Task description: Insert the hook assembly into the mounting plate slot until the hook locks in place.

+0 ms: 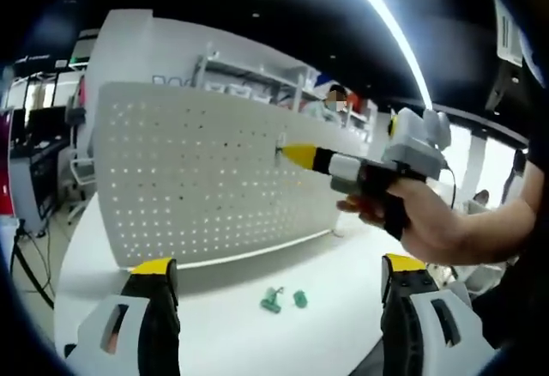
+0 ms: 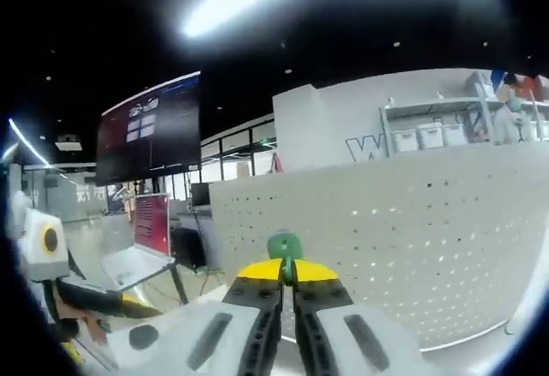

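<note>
Left tool (image 1: 279,286): jaws spread wide apart, nothing between them, yellow tips low over the white bench (image 1: 343,307).
Right tool (image 2: 287,271): jaws pressed together on a green hook (image 2: 285,247), which sticks up just past the yellow tips.
Right tool, seen from the left gripper view (image 1: 296,154): comes in from the right, held in a person's hand (image 1: 429,221); its yellow tip is at the face of the pegboard (image 1: 189,178), seemingly touching it, though the contact point is too small to be sure.
Pegboard: white, perforated, standing upright on the bench straight ahead of both tools; from the right gripper view (image 2: 412,239) it lies just beyond the hook.
Loose green hooks (image 1: 283,300): two small pieces on the bench, ahead of the left tool and between its jaws, in front of the pegboard's lower edge.
Background: shelving (image 2: 446,131) with white bins behind the pegboard.
</note>
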`<state>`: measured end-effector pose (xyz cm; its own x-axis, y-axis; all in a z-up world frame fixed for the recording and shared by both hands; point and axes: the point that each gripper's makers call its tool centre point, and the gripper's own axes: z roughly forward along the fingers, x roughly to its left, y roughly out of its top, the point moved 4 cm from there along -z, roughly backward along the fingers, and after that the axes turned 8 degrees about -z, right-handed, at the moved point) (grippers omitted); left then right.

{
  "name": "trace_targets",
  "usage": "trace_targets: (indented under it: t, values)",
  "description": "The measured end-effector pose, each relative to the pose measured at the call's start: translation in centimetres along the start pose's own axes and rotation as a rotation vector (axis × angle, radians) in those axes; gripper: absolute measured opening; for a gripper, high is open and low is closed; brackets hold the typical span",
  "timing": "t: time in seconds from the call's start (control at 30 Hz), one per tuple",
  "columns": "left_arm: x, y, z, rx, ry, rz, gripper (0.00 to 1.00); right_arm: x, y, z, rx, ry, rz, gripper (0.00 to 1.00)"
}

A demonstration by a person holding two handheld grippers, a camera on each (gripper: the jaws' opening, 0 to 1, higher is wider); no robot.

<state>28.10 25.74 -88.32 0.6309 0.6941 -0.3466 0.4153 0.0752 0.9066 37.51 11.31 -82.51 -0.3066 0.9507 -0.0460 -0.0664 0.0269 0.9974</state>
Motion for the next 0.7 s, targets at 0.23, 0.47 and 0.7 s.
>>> trace_targets:
  t: [0.23,0.47,0.7]
  values:
    - [0.8,-0.1,-0.1,0.001,0.018,-0.017,1.0,-2.6,-0.1,1.7,-0.012,-0.064,0.001,0.0]
    - [1.4,-0.2,-0.1,0.007,0.03,-0.026,1.0,-5.3,0.2,3.1,-0.022,-0.129,-0.012,0.0]
    - [1.7,-0.3,0.2,0.019,0.035,-0.026,0.98,-8.0,0.3,4.2,-0.026,-0.195,-0.023,0.0]
